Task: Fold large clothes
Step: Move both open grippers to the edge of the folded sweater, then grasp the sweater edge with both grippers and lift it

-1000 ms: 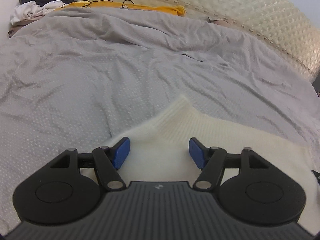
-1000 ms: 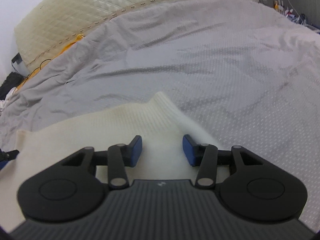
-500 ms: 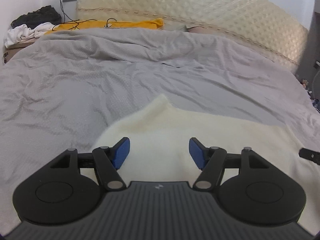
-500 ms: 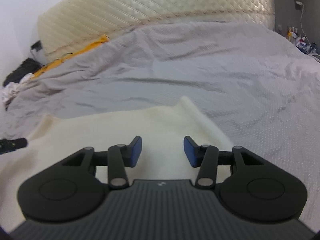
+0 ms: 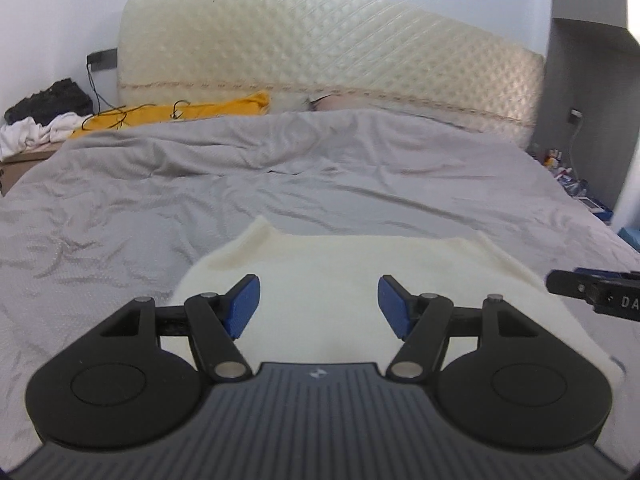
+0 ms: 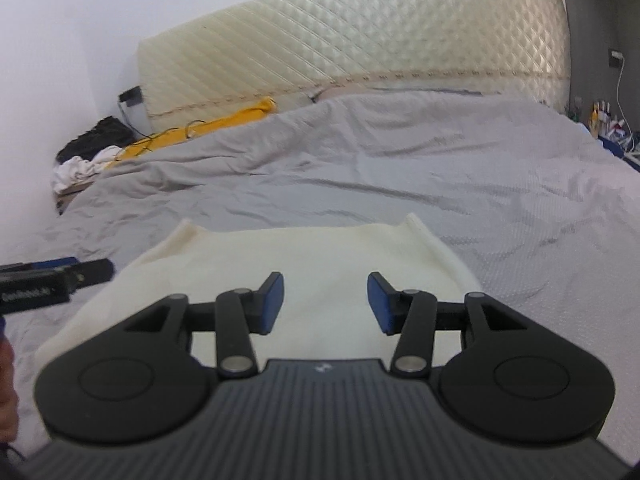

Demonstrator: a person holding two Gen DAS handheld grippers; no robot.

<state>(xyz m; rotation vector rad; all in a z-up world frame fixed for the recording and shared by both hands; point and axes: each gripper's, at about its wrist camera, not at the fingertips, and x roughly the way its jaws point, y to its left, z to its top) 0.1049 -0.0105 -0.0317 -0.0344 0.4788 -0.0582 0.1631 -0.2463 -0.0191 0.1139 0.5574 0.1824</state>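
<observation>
1. Both grippers are pulling back and rising away from the cream sweater (image 5: pixel 332 280); a second ago each was hovering low over a far corner of it, and now the whole far edge, with both pointed corners, is showing ahead of them.
2. Between the blue pads of the left gripper (image 5: pixel 319 304) nothing is sitting; the jaws are standing well apart, just as wide as before, with the knit lying flat below and beyond them.
3. Jaws on the right gripper (image 6: pixel 326 304) are also standing apart, somewhat narrower than the left pair, and no cloth is caught in them.
4. Lying flat on the grey bedspread (image 5: pixel 160 200), the sweater is stretching ahead of both grippers as a tidy rectangle, with the quilted headboard (image 5: pixel 320 60) well beyond it.
5. My reading is that a fold has just been laid down and let go, and the hands are backing off to find the next edge to lift; the piece is looking roughly halved, so probably one more fold is remaining.
6. Writing is scarce: the right gripper's side, poking in at the right of the left camera's view, is showing white letters "DA" before the frame cuts them off; the left gripper's side, at the left of the right camera's view, is carrying white lettering too blurred to read.
7. A small pale logo sits on each gripper's ribbed body, but it is not legible.
</observation>
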